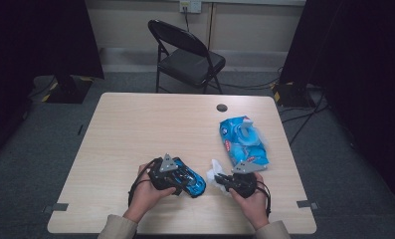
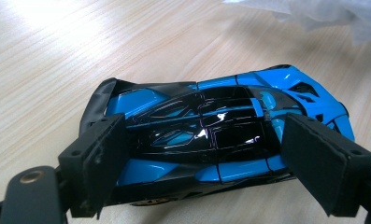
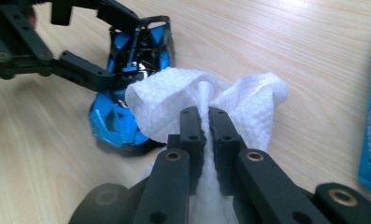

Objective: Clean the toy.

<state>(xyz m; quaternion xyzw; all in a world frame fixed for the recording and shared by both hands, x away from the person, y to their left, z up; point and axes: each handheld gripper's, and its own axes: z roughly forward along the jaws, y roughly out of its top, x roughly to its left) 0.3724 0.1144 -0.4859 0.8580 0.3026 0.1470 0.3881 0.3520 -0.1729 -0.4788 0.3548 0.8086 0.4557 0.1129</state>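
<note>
Blue-and-black toy car [image 2: 220,135]: lies on the wooden table [image 1: 135,129] near its front edge, clamped across its body by the left gripper [image 1: 172,174], pads against both flanks.
White wipe [image 3: 206,107]: pinched in the narrow, closed jaws of the right gripper [image 3: 205,121], just beside the car.
Blue wipes packet [image 1: 242,141]: lies flat beyond the right gripper; its print is too small to read.
Chair [image 1: 185,55]: black, folding, behind the table.
</note>
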